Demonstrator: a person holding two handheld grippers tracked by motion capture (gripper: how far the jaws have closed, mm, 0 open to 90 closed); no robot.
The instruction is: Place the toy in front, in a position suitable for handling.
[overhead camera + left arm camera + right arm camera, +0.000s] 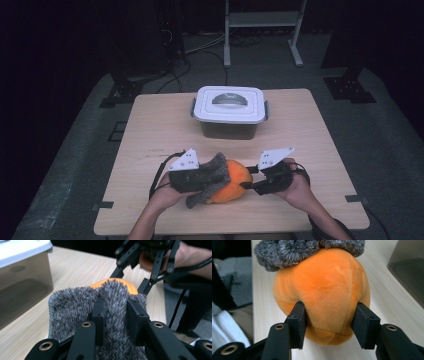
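An orange plush ball (236, 186) lies on the wooden table (150, 130) near its front edge. A fuzzy grey cloth (212, 172) is draped over the ball's left side and top. My left gripper (206, 176) is shut on a raised fold of this cloth (72, 307); in the left gripper view the fold sits pinched between the jaws of this gripper (115, 307), and the ball's orange top (131, 287) peeks out behind it. From the right, my right gripper (250, 183) clasps the ball. Its pads (298, 320) press into both sides of the ball (324, 282) below the cloth (307, 250).
A smoky plastic box with a white lid and grey handle (229, 111) stands closed at the table's far middle, behind the ball. Its wall shows at the left gripper view's left (22, 287) and the right gripper view's right (409, 267). A metal stand (262, 20) is beyond the table.
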